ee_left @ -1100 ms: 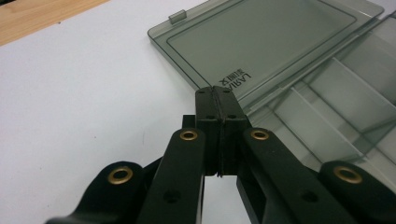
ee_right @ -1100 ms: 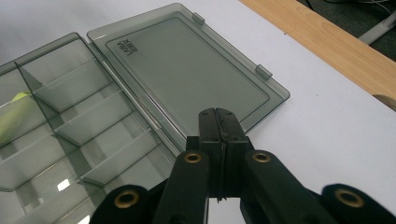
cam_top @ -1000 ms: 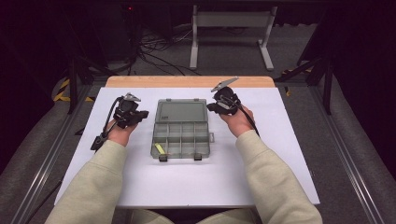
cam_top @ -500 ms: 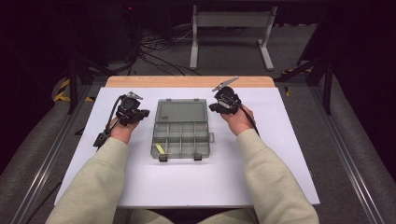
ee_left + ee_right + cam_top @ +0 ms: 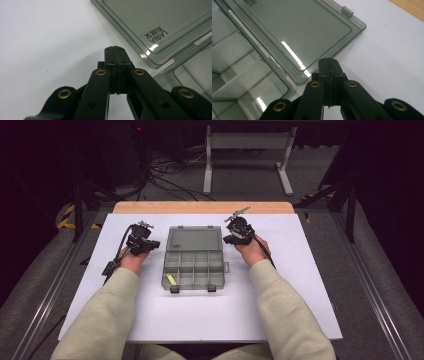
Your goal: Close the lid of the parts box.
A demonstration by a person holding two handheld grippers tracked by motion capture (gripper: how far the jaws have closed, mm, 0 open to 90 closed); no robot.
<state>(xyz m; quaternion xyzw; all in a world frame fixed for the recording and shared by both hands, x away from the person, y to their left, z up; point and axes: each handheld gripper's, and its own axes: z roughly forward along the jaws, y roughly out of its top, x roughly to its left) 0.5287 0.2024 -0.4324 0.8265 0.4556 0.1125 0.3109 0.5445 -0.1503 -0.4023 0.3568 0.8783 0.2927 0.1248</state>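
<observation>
A smoky clear compartment box (image 5: 193,266) lies open mid-table, its lid (image 5: 194,239) folded flat on the far side. One front-left cell holds a small yellow piece (image 5: 171,279). My left gripper (image 5: 148,243) rests left of the lid, jaws pressed together with nothing between them; in the left gripper view its tip (image 5: 115,48) sits just short of the lid's corner (image 5: 160,30). My right gripper (image 5: 231,239) is right of the lid, also shut and empty; in the right gripper view its tip (image 5: 328,61) is beside the lid's edge (image 5: 294,32).
The white table top (image 5: 300,290) has a wooden strip (image 5: 200,208) along its far edge. Beyond it lie dark floor, cables and a metal stand (image 5: 247,142). Cream sleeves (image 5: 100,315) come in from below on both sides of the box.
Both hands have sunk a little toward the table beside the lid. The box has not moved and both jaws stay shut.
</observation>
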